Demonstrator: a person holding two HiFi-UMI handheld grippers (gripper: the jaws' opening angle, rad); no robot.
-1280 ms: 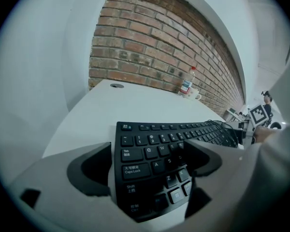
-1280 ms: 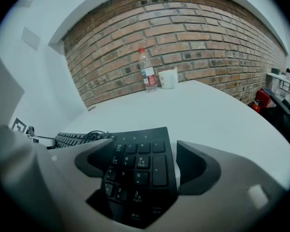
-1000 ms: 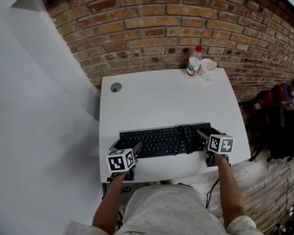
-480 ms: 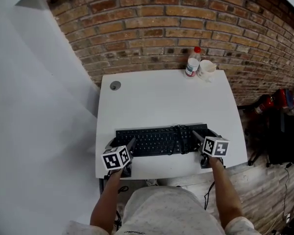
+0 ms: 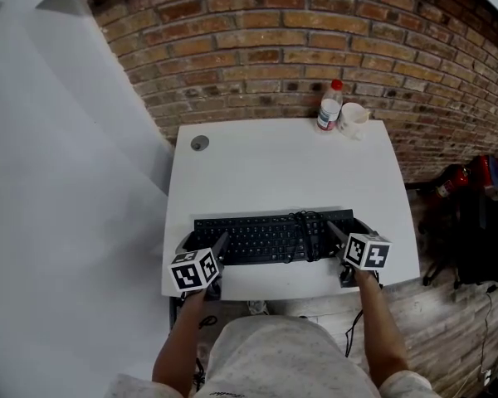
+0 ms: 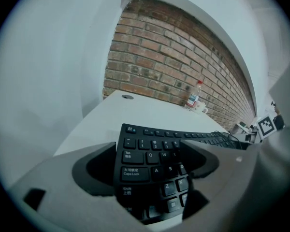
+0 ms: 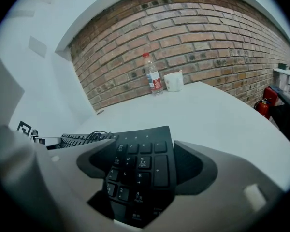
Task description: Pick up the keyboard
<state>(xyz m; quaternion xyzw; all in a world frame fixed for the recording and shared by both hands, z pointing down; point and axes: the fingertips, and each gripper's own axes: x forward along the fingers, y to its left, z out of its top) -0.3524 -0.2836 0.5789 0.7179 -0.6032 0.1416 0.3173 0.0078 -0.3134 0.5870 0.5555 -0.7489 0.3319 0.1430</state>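
A black keyboard lies across the near half of the white desk, with its cable coiled on top. My left gripper is shut on its left end. In the left gripper view the Tab and Caps Lock keys sit between the two grey fingers. My right gripper is shut on the right end. The number pad fills the gap between its fingers. Whether the keyboard is clear of the desk I cannot tell.
A plastic bottle with a red cap and a white mug stand at the desk's far right edge, against the brick wall. A round cable hole sits at the far left corner. A red extinguisher is on the floor to the right.
Both grippers have narrowed their jaws onto the keyboard's ends. The keyboard now lies straighter across the desk. Neither hand has moved far.
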